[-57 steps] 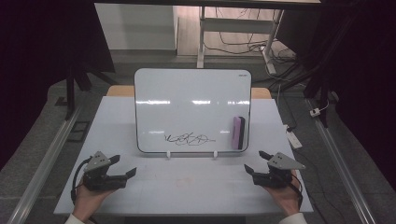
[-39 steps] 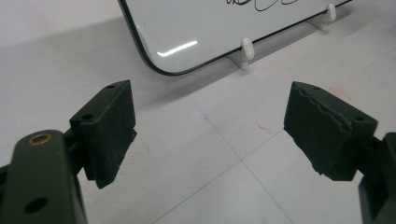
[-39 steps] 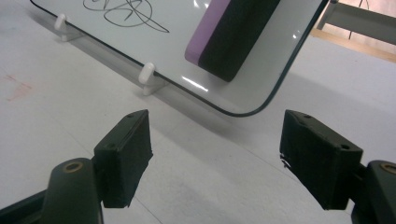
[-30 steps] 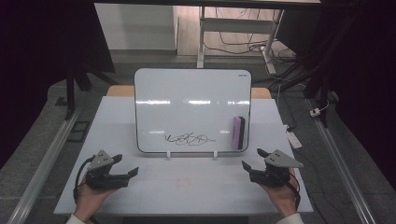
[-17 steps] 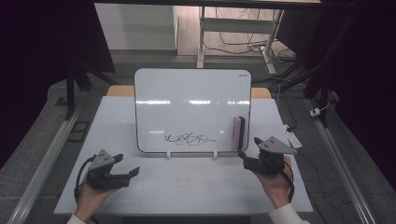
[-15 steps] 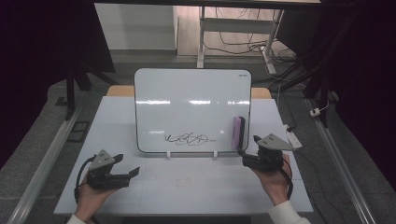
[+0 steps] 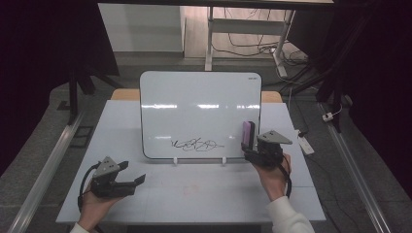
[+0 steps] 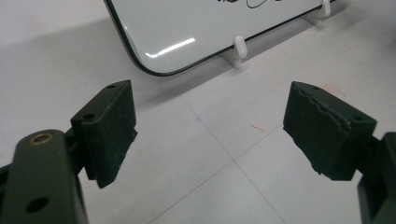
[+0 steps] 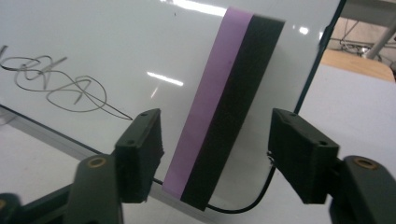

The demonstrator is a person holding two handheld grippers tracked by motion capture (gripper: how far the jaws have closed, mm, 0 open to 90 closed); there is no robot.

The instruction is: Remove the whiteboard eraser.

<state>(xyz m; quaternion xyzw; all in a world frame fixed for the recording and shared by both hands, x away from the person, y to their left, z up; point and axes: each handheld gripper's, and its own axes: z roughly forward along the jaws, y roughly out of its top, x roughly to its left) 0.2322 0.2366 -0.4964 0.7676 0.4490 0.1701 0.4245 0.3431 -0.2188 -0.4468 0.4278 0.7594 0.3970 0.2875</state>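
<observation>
While the left gripper [image 7: 127,178] is rested low at the lower left of the high view, the right gripper [image 7: 248,151] is held up against the lower right corner of the whiteboard [image 7: 199,102]. An eraser [image 9: 224,102], purple on one side and black on the other, is seen stuck upright on the board near its right edge, right of centre in the high view. In the right gripper view the eraser is framed between the two jaws, with a gap visible on each side, so it is not yet pinched. These jaws have just been closing, with the eraser between them.

A black scribble [image 7: 197,144] is drawn along the bottom of the board, left of the eraser and apart from it. The board is propped upright on two small white feet [image 7: 175,160] on the pale counter [image 7: 194,194], at the middle of the frame.

In the left gripper view the jaws are spread wide with nothing between them, above bare counter, and the rounded lower corner of the board is shown at the top of that frame.
</observation>
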